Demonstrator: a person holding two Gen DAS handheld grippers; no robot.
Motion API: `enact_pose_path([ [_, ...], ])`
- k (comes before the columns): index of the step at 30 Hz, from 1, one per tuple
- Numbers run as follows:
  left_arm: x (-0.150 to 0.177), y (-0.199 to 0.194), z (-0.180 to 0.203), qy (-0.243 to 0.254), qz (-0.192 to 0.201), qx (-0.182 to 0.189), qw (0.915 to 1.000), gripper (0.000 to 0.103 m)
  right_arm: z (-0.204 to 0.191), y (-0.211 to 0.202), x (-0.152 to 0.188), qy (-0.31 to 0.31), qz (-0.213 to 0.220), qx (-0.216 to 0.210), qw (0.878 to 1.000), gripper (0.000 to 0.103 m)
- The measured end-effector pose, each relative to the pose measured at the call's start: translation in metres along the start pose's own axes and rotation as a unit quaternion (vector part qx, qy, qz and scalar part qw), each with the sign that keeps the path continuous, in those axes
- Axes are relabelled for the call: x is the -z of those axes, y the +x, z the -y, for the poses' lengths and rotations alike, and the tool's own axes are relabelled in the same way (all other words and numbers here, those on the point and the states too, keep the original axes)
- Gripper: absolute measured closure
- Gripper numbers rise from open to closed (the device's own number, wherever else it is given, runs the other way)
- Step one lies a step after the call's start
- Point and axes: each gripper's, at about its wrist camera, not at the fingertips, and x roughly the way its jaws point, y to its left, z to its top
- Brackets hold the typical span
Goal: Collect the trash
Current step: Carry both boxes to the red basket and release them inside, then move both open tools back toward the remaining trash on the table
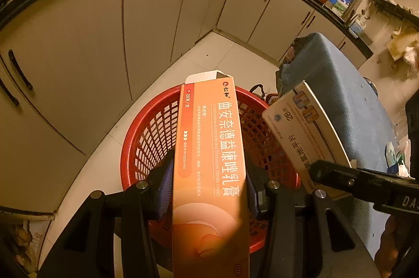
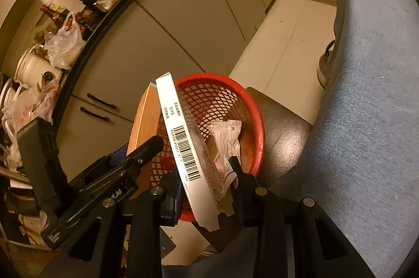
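Observation:
My left gripper (image 1: 209,186) is shut on a long orange medicine carton (image 1: 209,142) and holds it over the red mesh basket (image 1: 146,136). My right gripper (image 2: 207,189) is shut on a flat white carton with a barcode (image 2: 180,136), also over the red basket (image 2: 235,89). The white carton (image 1: 301,126) and the right gripper's finger show at the right of the left wrist view. The orange carton (image 2: 144,118) and the left gripper show at the left of the right wrist view. A white plastic wrapper (image 2: 226,136) lies inside the basket.
The basket stands on a dark stool (image 2: 282,126) beside a blue cloth-covered surface (image 2: 366,94). Cream cabinets (image 1: 78,29) under a cluttered black counter (image 2: 110,11) curve around the tiled floor (image 1: 209,55). Plastic bags (image 2: 62,42) sit on the counter.

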Motion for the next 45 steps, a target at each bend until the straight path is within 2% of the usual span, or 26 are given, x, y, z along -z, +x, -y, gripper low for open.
enact_pose_path([
  [4,-0.002,0.004,-0.002,-0.007,-0.007,0.010,0.9999,0.054,-0.002,0.001,-0.005,0.002,0.008,0.010,1.000,0.061],
  [6,-0.002,0.002,-0.003,-0.012,-0.005,0.017,0.9998,0.049,-0.002,0.001,-0.006,0.005,0.011,0.005,1.000,0.061],
  [19,0.000,-0.020,-0.006,-0.016,0.015,0.033,0.9992,0.047,0.005,-0.010,0.001,0.015,0.021,-0.008,1.000,0.061],
  [27,0.007,-0.034,0.003,-0.007,0.023,0.032,0.9992,0.045,0.009,-0.030,0.015,0.018,0.032,-0.023,0.999,0.060],
  [34,0.018,-0.052,0.014,0.002,0.033,0.030,0.9990,0.044,0.017,-0.055,0.033,0.021,0.052,-0.022,0.998,0.055],
  [45,0.035,-0.085,0.050,0.029,0.050,0.031,0.9978,0.043,0.046,-0.103,0.063,0.038,0.090,-0.022,0.995,0.052],
])
